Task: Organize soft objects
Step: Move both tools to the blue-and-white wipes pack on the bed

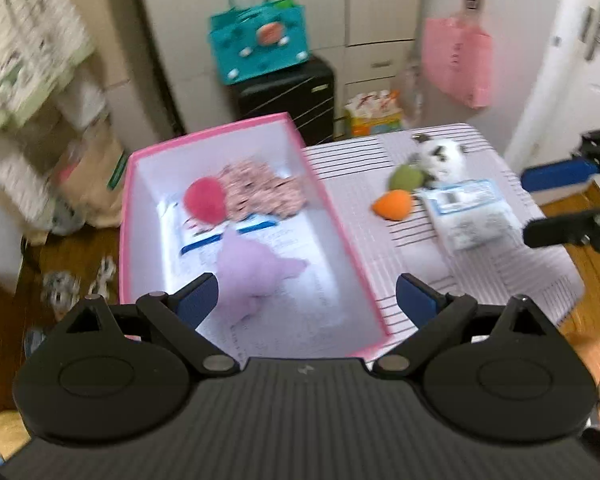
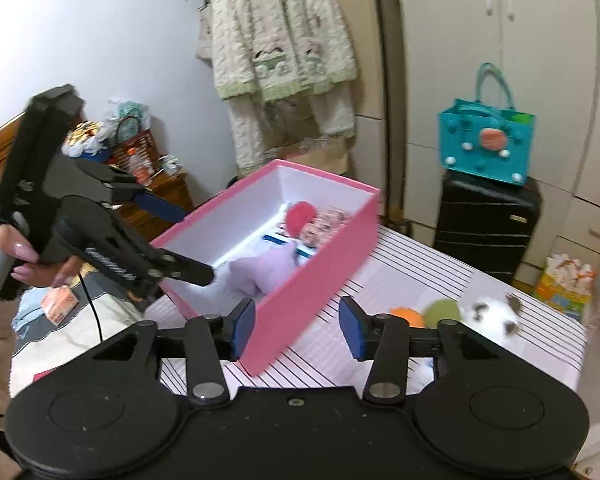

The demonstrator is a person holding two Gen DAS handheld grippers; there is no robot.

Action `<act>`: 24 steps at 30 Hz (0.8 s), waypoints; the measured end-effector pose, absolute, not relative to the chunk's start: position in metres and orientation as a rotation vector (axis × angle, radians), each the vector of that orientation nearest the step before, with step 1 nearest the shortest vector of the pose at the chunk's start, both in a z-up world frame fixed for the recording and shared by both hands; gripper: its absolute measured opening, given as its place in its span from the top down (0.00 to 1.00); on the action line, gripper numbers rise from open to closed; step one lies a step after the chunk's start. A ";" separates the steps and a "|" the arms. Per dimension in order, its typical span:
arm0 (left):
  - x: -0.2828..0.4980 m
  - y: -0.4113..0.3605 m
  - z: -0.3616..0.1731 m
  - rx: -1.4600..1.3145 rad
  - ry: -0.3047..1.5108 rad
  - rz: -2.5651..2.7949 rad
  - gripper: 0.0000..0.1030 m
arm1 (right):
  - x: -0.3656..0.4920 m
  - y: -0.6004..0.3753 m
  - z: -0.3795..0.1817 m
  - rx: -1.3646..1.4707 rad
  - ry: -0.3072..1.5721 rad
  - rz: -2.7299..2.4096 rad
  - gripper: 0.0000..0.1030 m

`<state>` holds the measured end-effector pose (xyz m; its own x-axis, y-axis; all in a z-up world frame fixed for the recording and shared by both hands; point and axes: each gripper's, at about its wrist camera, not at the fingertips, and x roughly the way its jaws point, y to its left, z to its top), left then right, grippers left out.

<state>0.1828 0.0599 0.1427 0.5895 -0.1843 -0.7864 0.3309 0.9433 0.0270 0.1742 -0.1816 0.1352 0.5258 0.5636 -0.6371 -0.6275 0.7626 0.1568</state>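
Fingers (image 1: pixel 198 300) of the left gripper (image 1: pixel 306 298) stand spread wide, nothing between them; the lilac plush (image 1: pixel 256 276) lies loose in the pink box (image 1: pixel 340 232), just beyond the pads. Right gripper (image 2: pixel 296 326) about half open, also empty, over the near corner of the box. No earlier frame, so no word on motion.

Box holds a red ball (image 1: pixel 204 200) and a patterned pink plush (image 1: pixel 260 192) toward its far end. On the striped tabletop (image 1: pixel 380 264), at about 1 o'clock from the left gripper: orange toy (image 1: pixel 394 206), green toy (image 1: pixel 406 178), black-and-white plush (image 1: pixel 442 158), clustered and touching.

Likely next: fetch one of those three. Advice: take the orange one first since it is nearest, open wider for the right gripper, close on its middle, lift clear of the box wall before releasing.
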 end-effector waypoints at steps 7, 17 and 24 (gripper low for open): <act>0.152 0.023 0.152 0.142 0.834 -0.415 0.08 | 0.158 -0.224 0.125 -0.066 0.702 0.637 0.42; 0.153 -0.035 0.124 0.054 0.827 -0.529 0.09 | 0.149 -0.273 0.096 -0.030 0.621 0.545 0.38; 0.171 -0.073 0.100 0.059 0.818 -0.578 0.09 | 0.165 -0.313 0.071 0.048 0.559 0.480 0.37</act>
